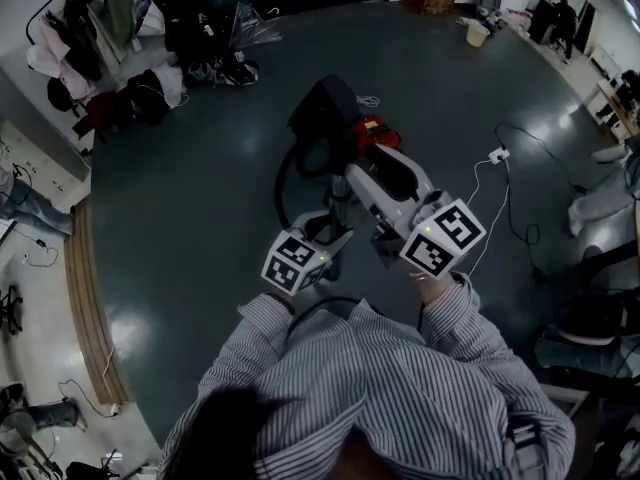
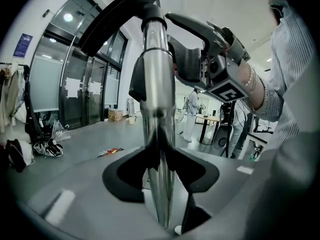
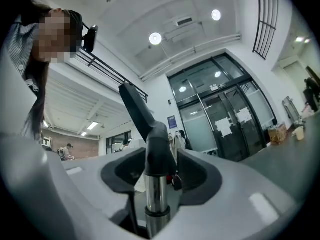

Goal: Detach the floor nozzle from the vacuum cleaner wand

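Left gripper (image 2: 161,176) fingers clamp the chrome wand (image 2: 156,99). Right gripper (image 3: 158,181) fingers clench the same wand at its black collar (image 3: 159,149). Count: one wand, two grippers. Black piece (image 3: 134,106) above the collar is maybe the floor nozzle, hard to tell. One vacuum body (image 1: 335,108) sits on a glossy dark floor (image 1: 190,218). Room has glass doors (image 3: 227,119) and one coat rack (image 1: 75,48).

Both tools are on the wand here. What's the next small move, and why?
Probably release the left tool and shift it down the wand toward the nozzle end while the right tool holds. Both tools clamp the chrome wand close together, the right at its black collar. No view shows the floor nozzle, so neither tool seems placed to pull that joint apart.
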